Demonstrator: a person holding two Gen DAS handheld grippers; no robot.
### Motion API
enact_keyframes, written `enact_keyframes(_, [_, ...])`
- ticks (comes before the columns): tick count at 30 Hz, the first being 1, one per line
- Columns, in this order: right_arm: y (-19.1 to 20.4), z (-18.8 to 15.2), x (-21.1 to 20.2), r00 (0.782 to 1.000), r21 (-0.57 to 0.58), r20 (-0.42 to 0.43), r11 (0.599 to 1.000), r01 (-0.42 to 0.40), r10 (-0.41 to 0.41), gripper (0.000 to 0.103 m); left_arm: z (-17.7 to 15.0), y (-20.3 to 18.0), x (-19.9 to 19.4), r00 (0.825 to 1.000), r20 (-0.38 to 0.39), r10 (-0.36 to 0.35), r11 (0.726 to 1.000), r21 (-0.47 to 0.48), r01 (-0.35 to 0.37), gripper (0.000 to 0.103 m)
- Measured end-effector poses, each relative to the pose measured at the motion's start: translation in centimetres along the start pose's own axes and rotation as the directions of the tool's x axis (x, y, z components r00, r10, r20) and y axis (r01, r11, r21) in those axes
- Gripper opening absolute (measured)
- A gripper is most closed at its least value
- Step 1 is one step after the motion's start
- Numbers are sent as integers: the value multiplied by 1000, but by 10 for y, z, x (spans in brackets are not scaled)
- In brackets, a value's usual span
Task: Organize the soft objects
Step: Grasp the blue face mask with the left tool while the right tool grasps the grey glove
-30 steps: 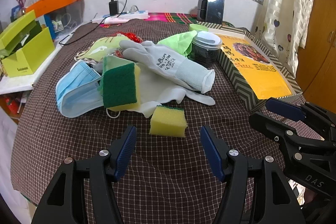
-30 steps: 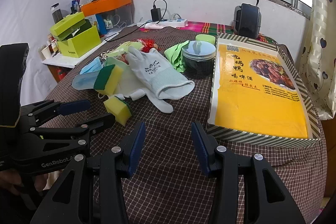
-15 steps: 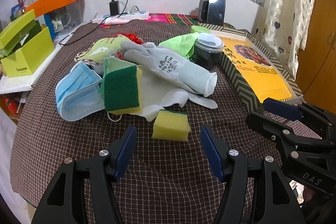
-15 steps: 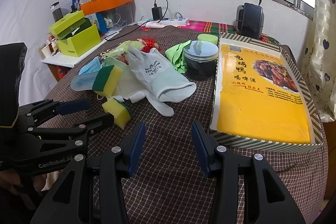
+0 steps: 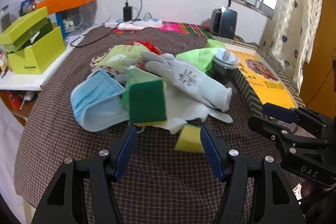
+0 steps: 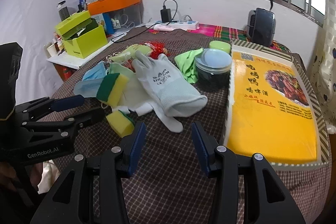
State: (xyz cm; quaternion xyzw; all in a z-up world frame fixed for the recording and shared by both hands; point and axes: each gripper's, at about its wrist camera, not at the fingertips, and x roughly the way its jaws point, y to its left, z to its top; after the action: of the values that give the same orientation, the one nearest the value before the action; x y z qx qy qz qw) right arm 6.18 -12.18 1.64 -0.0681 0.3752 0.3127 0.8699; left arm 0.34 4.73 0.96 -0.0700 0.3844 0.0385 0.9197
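A pile of soft things lies mid-table: a grey glove (image 5: 189,81) (image 6: 166,85), a white glove (image 5: 184,112), a blue face mask (image 5: 96,102) (image 6: 92,79), a large green-topped sponge (image 5: 147,102) (image 6: 112,88) and a green cloth (image 5: 199,58) (image 6: 187,64). A small yellow sponge (image 5: 189,140) (image 6: 120,123) lies at the pile's near edge. My left gripper (image 5: 168,150) is open, and the small sponge sits against its right finger. My right gripper (image 6: 167,146) is open and empty, just short of the white glove's fingertip.
A yellow shallow box (image 6: 271,102) (image 5: 266,81) lies on the right. A dark lidded jar (image 6: 212,68) stands beside it. A lime box (image 5: 31,49) stands on a side shelf at left. A power strip (image 5: 134,23) and a black device (image 5: 223,22) are at the back.
My left gripper has moved forward and left toward the pile; the small sponge now sits by its right finger. My right gripper has edged forward a little.
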Motion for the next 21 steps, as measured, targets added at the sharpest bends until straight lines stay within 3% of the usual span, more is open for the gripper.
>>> enact_keyframes(21, [5,33,37,997,-30,-10,997,-72,72,53,20,74,-6,990,71,124,983,-142,-113,63])
